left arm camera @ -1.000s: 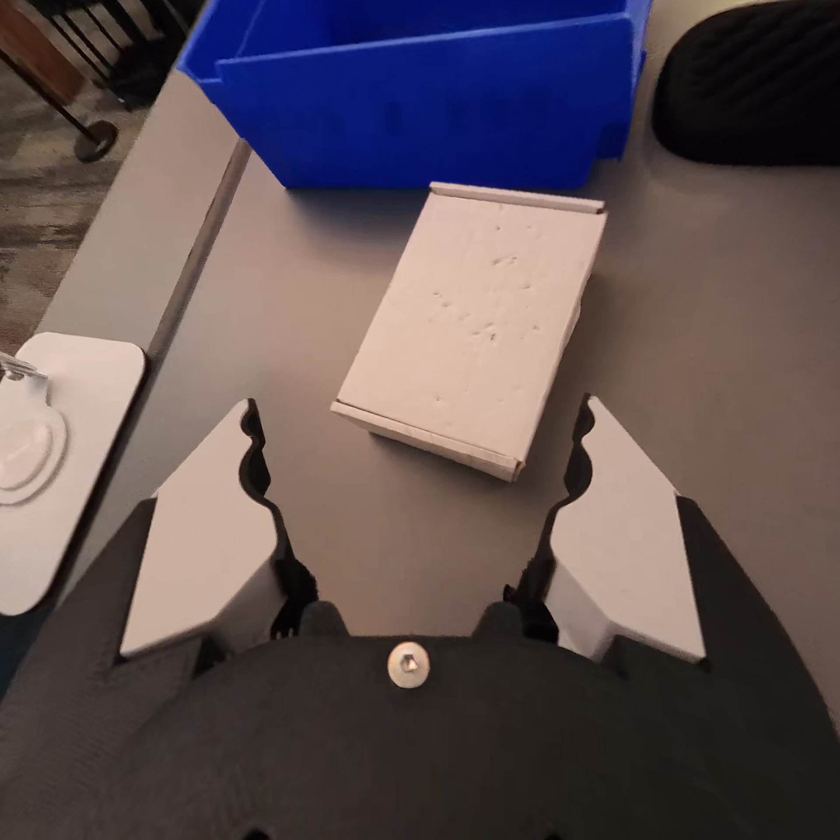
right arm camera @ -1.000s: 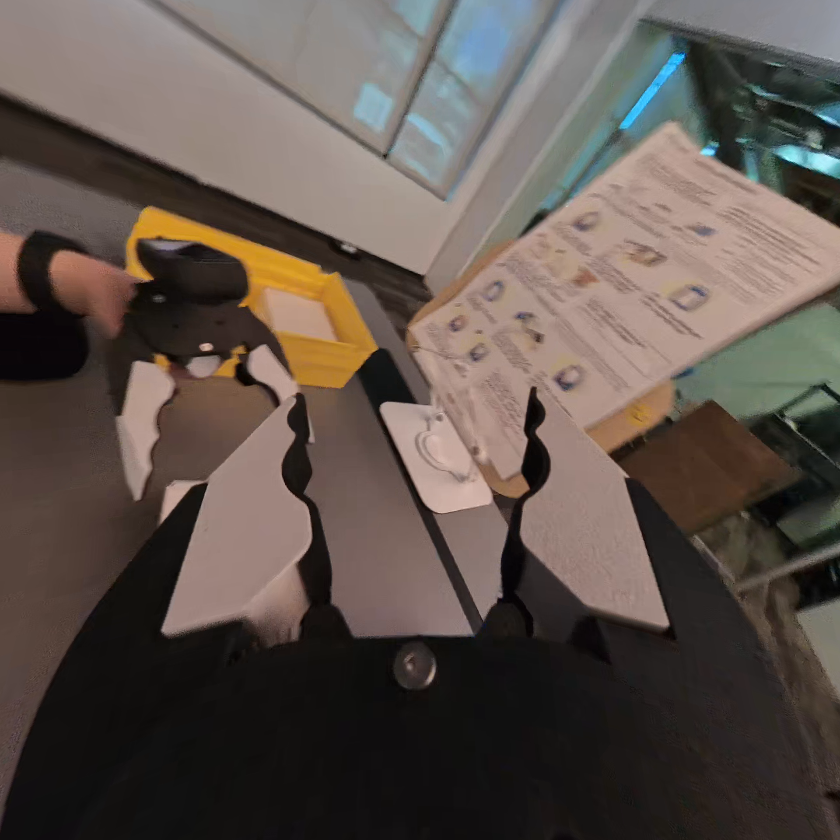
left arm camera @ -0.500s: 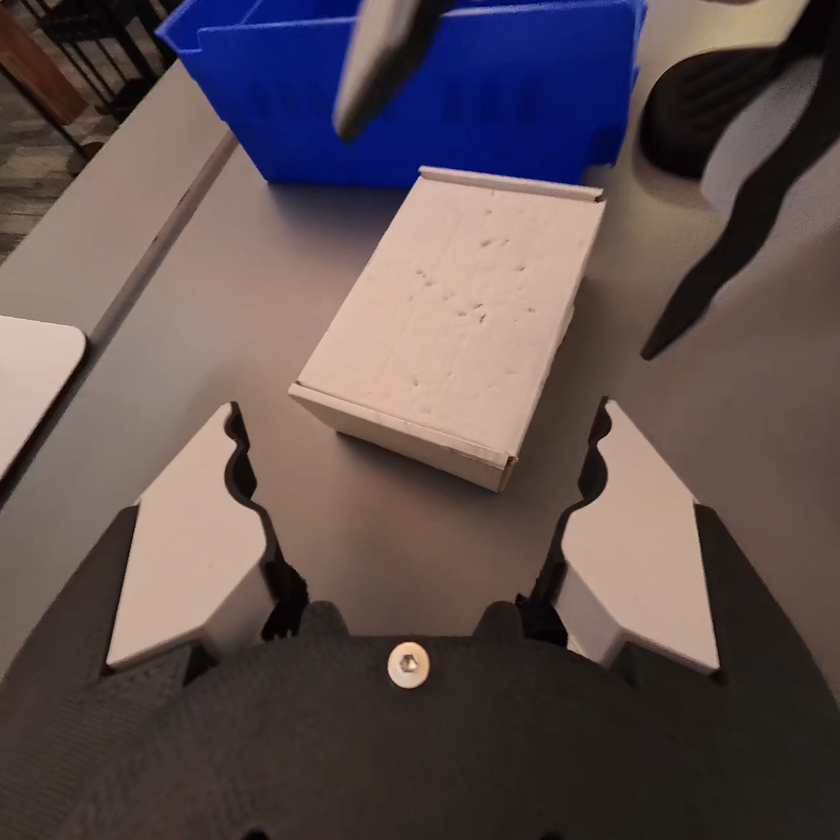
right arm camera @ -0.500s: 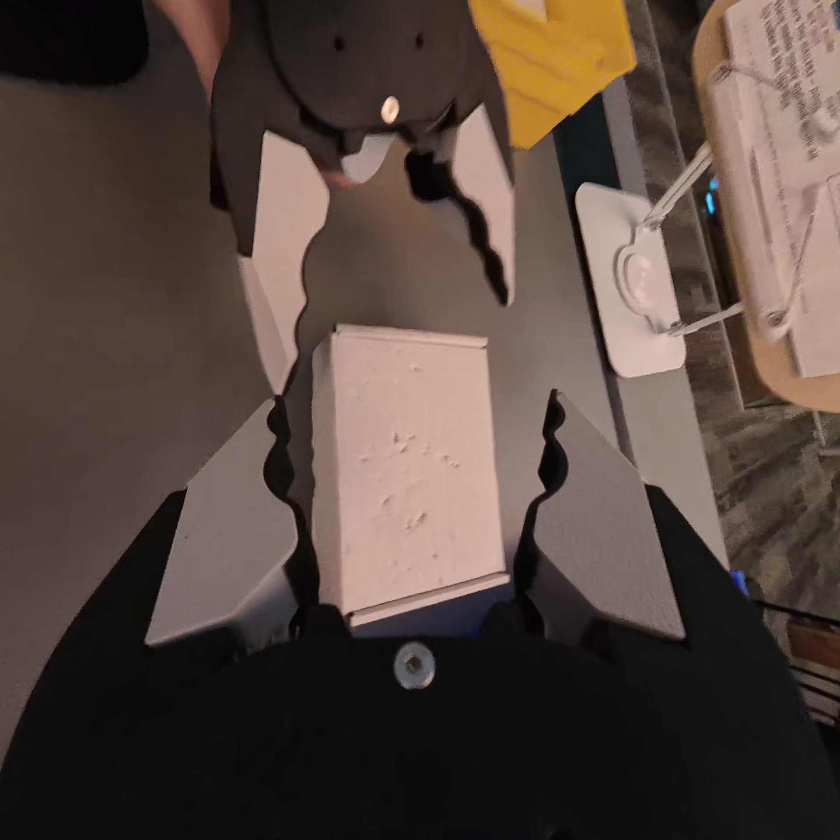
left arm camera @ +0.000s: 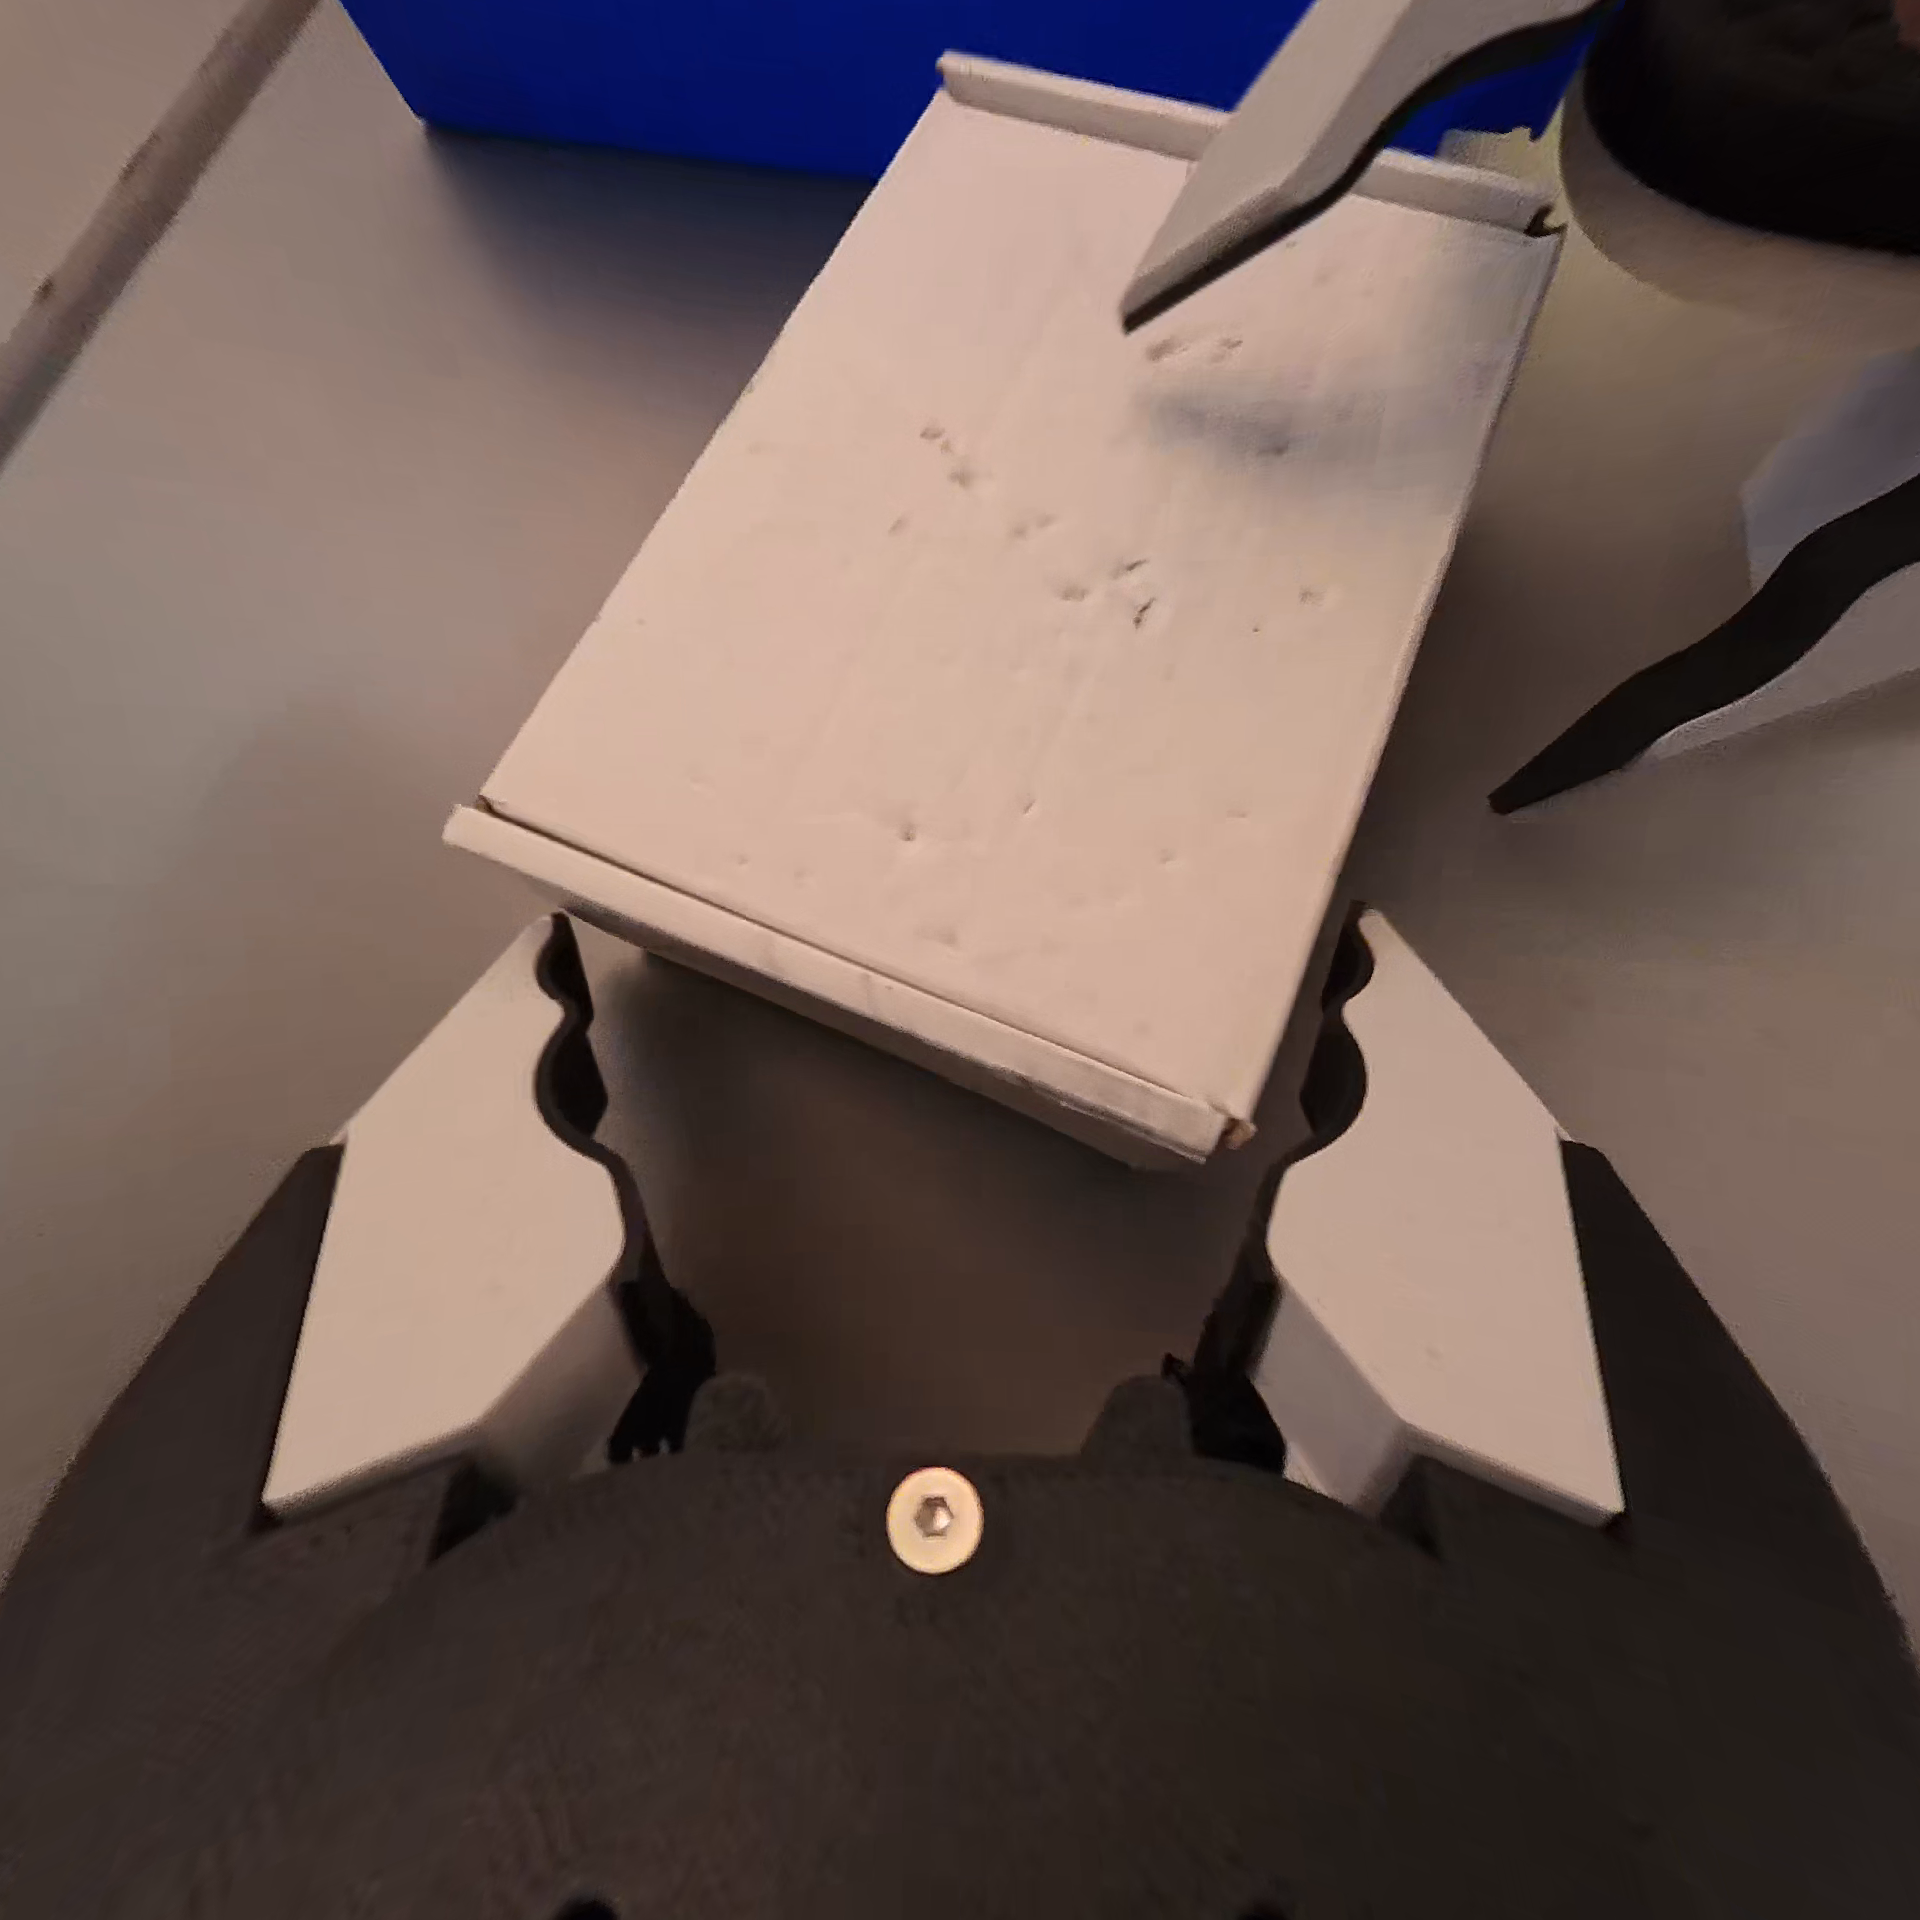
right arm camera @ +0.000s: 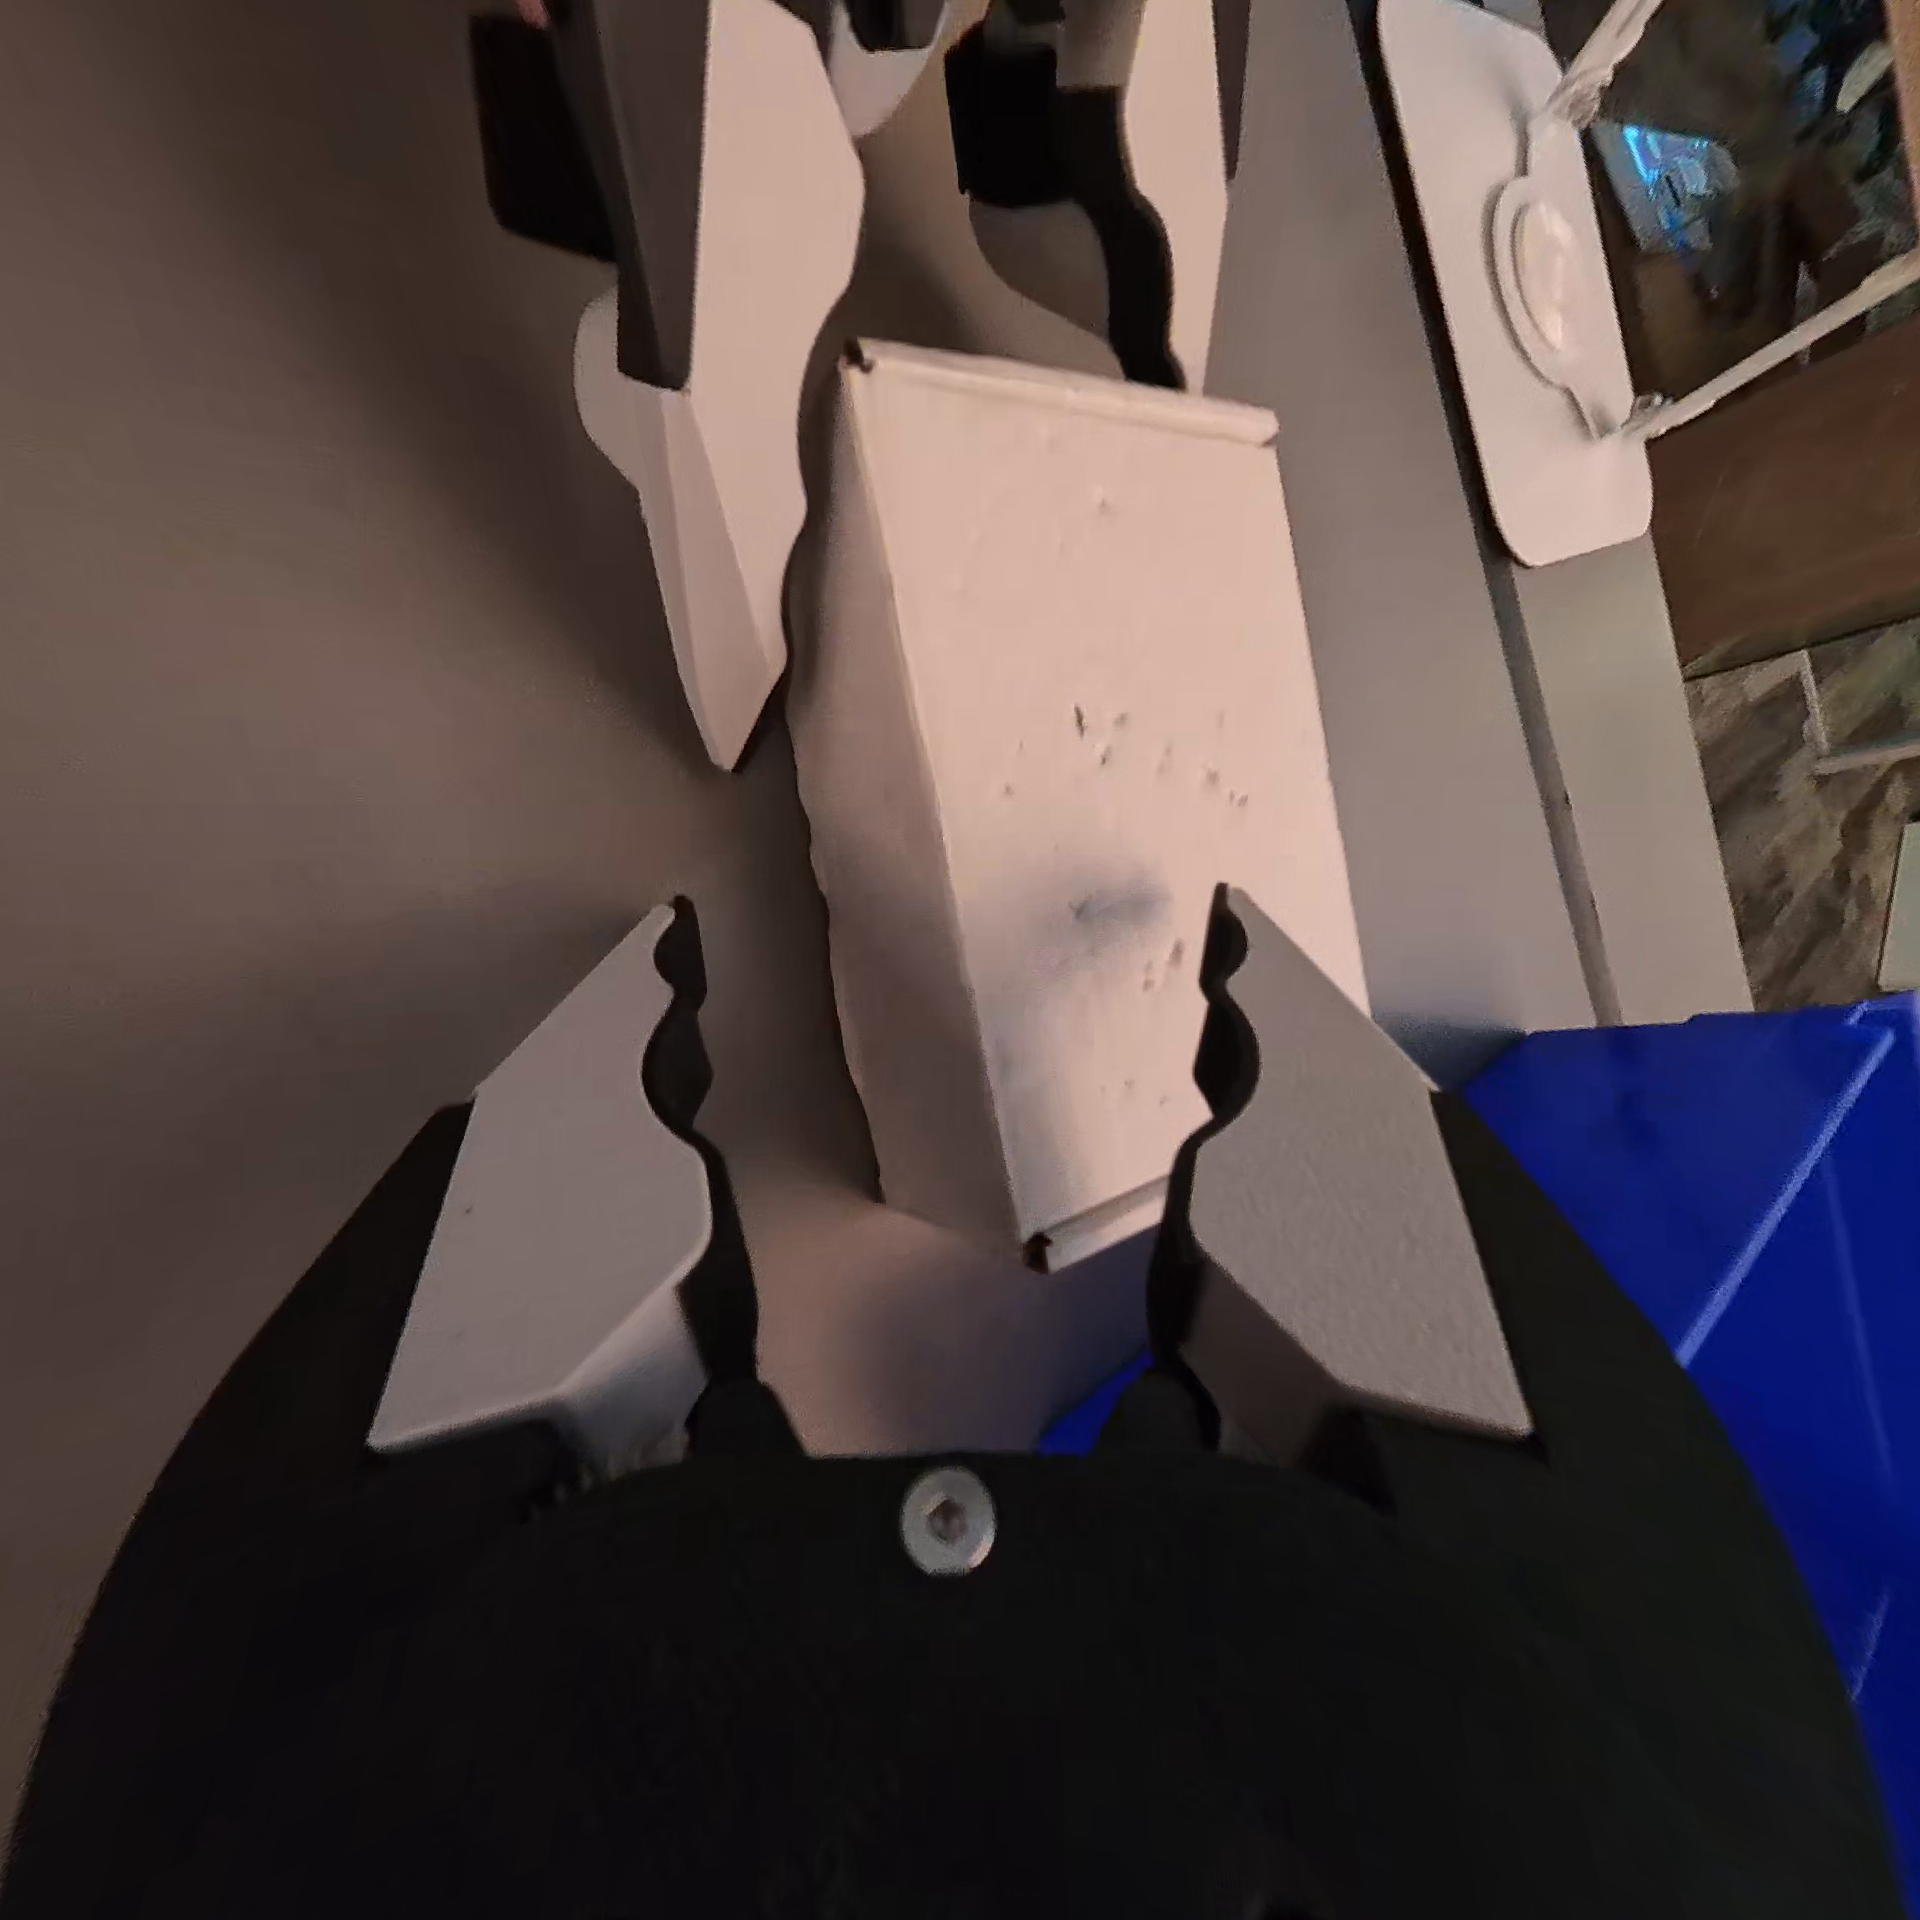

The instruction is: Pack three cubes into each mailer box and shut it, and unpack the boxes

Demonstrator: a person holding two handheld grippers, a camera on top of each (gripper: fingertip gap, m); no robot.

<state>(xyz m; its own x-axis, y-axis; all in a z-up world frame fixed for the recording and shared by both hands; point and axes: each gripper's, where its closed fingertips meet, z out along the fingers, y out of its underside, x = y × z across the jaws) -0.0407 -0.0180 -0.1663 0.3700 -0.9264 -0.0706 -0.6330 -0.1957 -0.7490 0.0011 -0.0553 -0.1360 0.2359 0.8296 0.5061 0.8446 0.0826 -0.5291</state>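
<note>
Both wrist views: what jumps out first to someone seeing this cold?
A shut white mailer box with a dented, smudged lid lies on the grey table, dead centre. Two open grippers face each other across it: the left gripper at one short end, the right gripper at the other, with one finger above the lid, neither gripping. A bright blue bin sits just beyond the box, by the right gripper.

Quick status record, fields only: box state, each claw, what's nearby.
box: white mailer box, lid shut, lying flat on the grey table
left claw: open, at one short end of the box, not gripping
right claw: open, over the opposite end, not gripping
cubes: none visible
nearby: blue bin beside the box; white stand base at the table edge
</note>
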